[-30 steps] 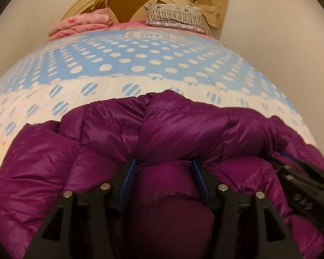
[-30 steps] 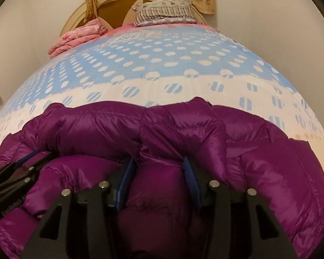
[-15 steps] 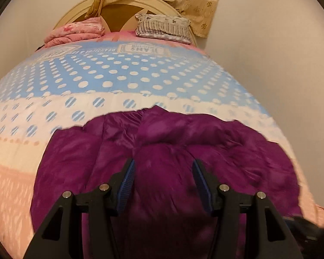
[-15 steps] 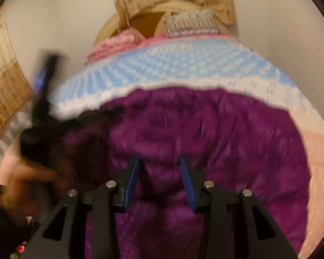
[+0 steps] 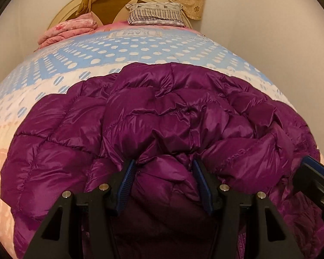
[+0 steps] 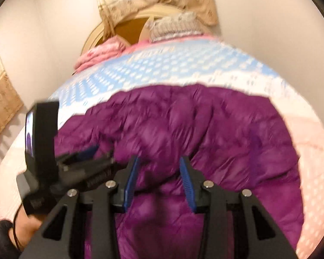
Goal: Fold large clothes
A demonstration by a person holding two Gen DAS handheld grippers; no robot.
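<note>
Left wrist view: purple down jacket lies bunched on the bed's polka-dot quilt, near edge toward the camera. Left gripper is clamped on a puffy fold of the jacket, both blue pads pressing into the fabric. Right gripper's tip shows at the right edge, beside the jacket. Pink folded blanket and striped pillow sit at the headboard. Right wrist view, blurred: right gripper hangs over the jacket, jaws parted; cannot tell whether the pads bite fabric. A hand holds the left gripper at lower left.
</note>
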